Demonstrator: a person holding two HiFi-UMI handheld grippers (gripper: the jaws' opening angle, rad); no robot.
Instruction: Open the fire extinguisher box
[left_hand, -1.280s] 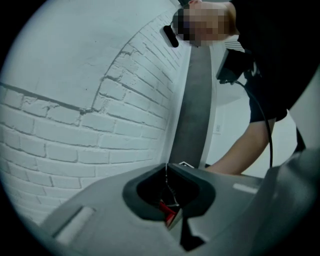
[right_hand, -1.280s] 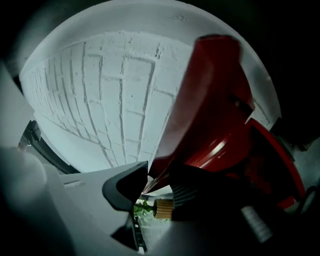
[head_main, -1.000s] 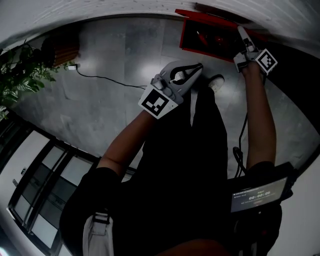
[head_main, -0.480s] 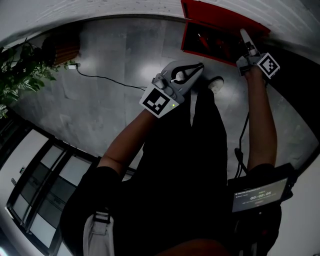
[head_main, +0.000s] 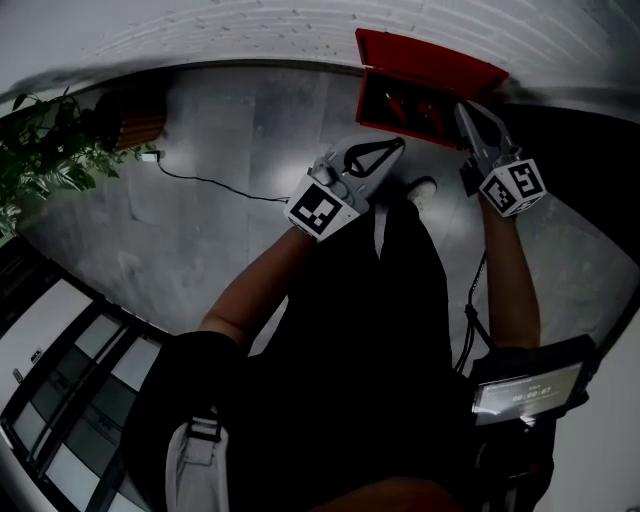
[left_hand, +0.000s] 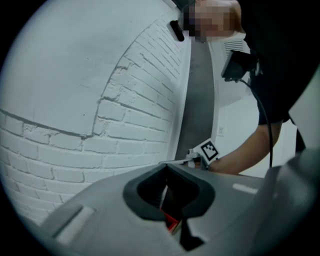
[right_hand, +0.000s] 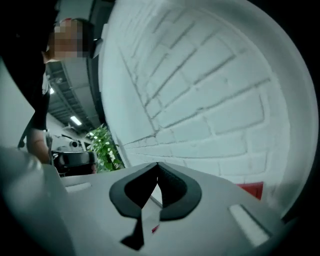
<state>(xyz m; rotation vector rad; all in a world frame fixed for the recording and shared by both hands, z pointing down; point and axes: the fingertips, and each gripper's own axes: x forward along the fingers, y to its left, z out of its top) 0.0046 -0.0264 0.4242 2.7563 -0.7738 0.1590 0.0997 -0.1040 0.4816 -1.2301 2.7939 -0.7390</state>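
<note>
Here the fire extinguisher box sits on the grey floor against the foot of the white brick wall, up at the head view's top right. It is a long red case with its lid swung up and back towards the wall, and the dark inside shows red extinguishers lying in it. The right gripper is just short of the box's right front corner, its jaws pressed together with nothing between them; its own view looks at the brickwork, with a corner of red low on the right. The left gripper hangs over the person's dark trouser leg, well apart from the box, its jaws likewise together and empty. A second ago the right gripper reached further up, at the box's right end near the wall, with its jaws apart; since then it has drawn back towards the person and closed. The left gripper has stayed in nearly the same place, and the lid now shows more fully in the head view.
</note>
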